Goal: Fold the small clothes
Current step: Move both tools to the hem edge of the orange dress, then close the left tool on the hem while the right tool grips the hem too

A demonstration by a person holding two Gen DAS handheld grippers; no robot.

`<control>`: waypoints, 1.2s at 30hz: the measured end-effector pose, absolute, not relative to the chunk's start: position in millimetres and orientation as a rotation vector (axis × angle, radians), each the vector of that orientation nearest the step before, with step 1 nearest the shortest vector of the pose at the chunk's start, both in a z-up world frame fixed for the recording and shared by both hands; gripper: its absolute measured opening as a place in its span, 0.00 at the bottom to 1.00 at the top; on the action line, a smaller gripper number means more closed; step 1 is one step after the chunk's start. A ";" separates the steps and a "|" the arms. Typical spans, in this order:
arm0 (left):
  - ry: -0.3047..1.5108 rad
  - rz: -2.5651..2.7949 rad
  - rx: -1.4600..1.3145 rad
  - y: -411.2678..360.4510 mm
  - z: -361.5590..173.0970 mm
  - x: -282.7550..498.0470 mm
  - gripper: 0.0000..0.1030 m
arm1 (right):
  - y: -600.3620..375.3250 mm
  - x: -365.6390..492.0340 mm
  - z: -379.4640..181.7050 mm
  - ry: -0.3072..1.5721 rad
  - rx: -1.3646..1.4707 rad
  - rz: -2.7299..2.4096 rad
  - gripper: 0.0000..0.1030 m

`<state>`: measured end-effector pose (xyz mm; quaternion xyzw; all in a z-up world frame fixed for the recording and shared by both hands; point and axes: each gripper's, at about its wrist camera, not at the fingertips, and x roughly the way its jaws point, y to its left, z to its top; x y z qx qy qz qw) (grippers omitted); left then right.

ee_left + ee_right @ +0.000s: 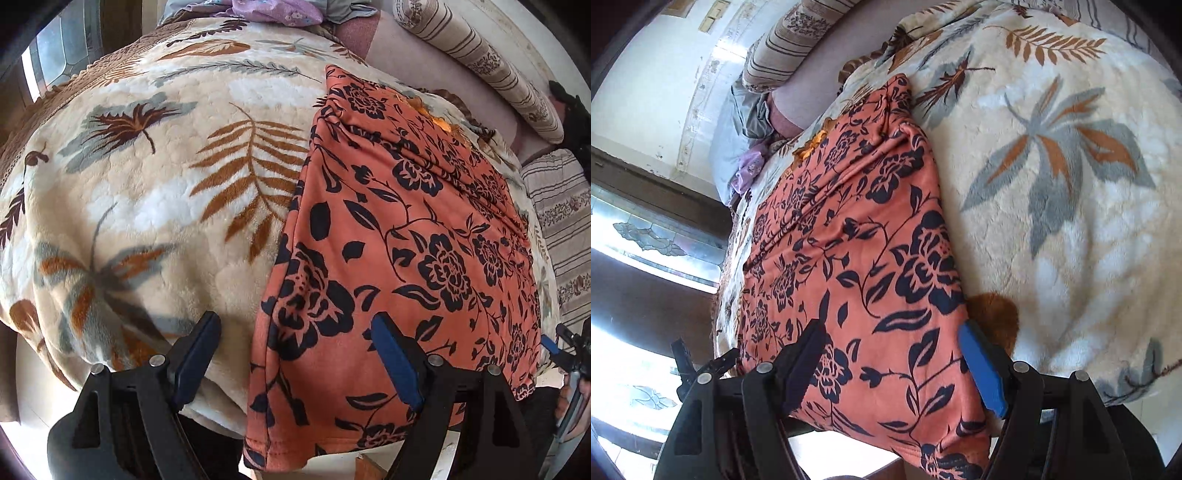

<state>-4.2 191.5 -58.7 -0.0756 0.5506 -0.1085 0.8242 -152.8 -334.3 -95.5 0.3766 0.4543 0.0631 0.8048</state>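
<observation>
An orange garment with a black flower print [402, 236] lies spread flat on a plush leaf-patterned blanket [147, 192], its near hem hanging over the bed's front edge. My left gripper [295, 354] hovers open over the garment's near left corner, its left finger above the blanket and its right finger above the cloth. In the right wrist view the same garment [857, 258] runs away from me, and my right gripper [890, 365] stands open above its near right part, nothing between the fingers. The other gripper [701, 365] shows at the lower left there.
Striped bolster cushions [480, 62] line the far side of the bed. A purple flowered cloth [273, 11] and grey bedding lie at the head end. A door with patterned glass [653, 240] stands beyond the bed. A person's hand [576, 402] holds the right gripper at the edge.
</observation>
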 end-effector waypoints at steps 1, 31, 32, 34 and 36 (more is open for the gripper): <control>1.169 -0.235 -0.175 193.5 -56.6 -6.7 0.81 | -334.7 -156.1 -96.9 0.975 0.807 0.138 0.75; 1.254 -0.234 -0.086 195.2 -70.0 -25.0 0.57 | -339.1 -176.7 -115.5 1.070 0.845 0.139 0.73; 1.253 -0.236 -0.078 191.5 -71.4 -23.5 0.57 | -336.3 -176.1 -116.7 1.085 0.841 0.152 0.66; 1.251 -0.240 -0.059 187.3 -72.5 -21.5 0.41 | -330.8 -175.4 -118.2 1.118 0.816 0.158 0.55; 1.233 -0.231 -0.031 181.4 -71.1 -19.1 0.21 | -327.8 -175.9 -117.9 1.130 0.811 0.170 0.39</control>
